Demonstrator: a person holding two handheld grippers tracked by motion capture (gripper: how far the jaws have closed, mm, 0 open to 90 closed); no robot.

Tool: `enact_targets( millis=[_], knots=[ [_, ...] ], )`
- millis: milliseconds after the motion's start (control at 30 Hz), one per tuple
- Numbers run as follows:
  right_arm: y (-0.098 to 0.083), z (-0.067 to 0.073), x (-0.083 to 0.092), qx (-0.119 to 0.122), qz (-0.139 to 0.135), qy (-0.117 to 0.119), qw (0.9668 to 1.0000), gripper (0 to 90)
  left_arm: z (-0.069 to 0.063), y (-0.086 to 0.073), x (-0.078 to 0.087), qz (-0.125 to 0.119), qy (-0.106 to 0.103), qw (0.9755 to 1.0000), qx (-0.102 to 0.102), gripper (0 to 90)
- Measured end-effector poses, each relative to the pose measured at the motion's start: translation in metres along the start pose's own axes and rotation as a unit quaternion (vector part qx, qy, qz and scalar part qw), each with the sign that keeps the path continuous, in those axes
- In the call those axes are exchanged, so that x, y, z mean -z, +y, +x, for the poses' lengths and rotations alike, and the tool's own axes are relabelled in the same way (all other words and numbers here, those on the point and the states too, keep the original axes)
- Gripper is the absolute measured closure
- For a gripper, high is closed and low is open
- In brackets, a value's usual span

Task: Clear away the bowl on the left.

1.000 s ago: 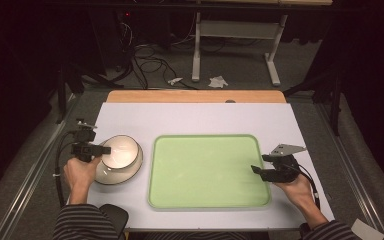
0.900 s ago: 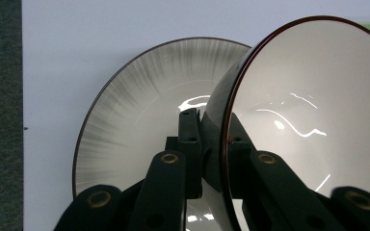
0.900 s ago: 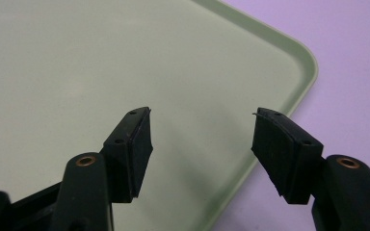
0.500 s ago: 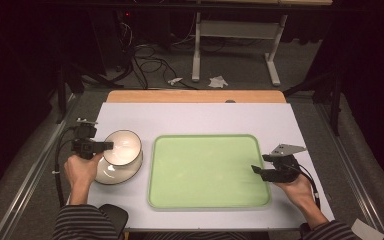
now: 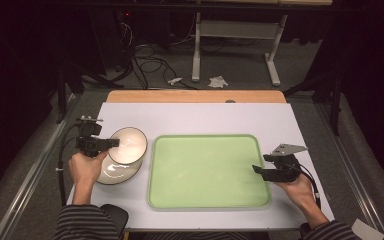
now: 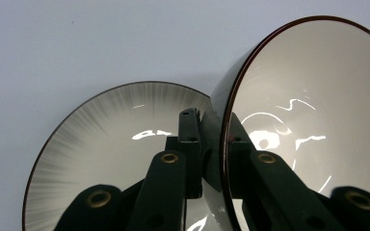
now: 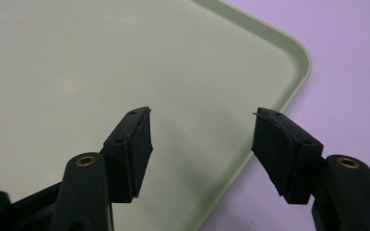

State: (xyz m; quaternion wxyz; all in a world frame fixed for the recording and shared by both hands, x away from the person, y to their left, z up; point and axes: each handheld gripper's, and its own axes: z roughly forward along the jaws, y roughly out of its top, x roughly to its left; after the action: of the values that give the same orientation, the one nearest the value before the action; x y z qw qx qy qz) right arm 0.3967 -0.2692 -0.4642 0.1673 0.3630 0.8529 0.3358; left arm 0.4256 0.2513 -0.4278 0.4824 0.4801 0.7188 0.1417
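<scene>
High view: the left tongs (image 5: 111, 143) grip the tilted bowl (image 5: 128, 145) by its rim above a second bowl (image 5: 114, 172) on the table (image 5: 205, 117); the green tray (image 5: 209, 170) is empty. Left gripper view: both bowls look empty (such a thin rim grip may slip, I think). Right gripper view: the right tongs (image 7: 200, 144) stand wide, holding nothing.

Glossy glazed ceramic bowl (image 6: 313, 120) above a shiny streaked plate (image 6: 111, 144); a smooth matt green plastic tray (image 5: 207, 170) on the matt pale table (image 5: 200, 117), wooden strip (image 5: 195, 96) behind.
</scene>
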Motion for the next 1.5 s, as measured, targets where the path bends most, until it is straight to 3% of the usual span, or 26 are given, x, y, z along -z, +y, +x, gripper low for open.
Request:
enact_targets(
  millis=[133,500,700,1167,1500],
  knots=[
    [0.0,-0.001,0.0,-0.001,0.002,0.002,1.0,40.6,-0.009,-0.001,0.0,0.002,-0.017,0.9999,0.002,83.0],
    [-0.001,-0.002,0.001,-0.001,0.0,-0.001,1.0,40.5,-0.022,-0.005,-0.002,0.011,-0.025,0.9994,-0.019,83.0],
    [-0.002,-0.004,0.002,-0.006,0.001,-0.002,1.0,40.5,-0.035,-0.007,-0.001,0.013,-0.041,0.9986,-0.031,83.0],
    [-0.002,-0.006,0.004,-0.007,0.0,-0.003,1.0,40.5,-0.069,-0.019,-0.005,0.029,-0.069,0.9952,-0.062,83.0],
    [-0.003,-0.007,0.004,-0.009,-0.001,-0.005,1.0,40.6,-0.089,-0.028,-0.008,0.047,-0.089,0.9914,-0.084,83.0]
  ],
)
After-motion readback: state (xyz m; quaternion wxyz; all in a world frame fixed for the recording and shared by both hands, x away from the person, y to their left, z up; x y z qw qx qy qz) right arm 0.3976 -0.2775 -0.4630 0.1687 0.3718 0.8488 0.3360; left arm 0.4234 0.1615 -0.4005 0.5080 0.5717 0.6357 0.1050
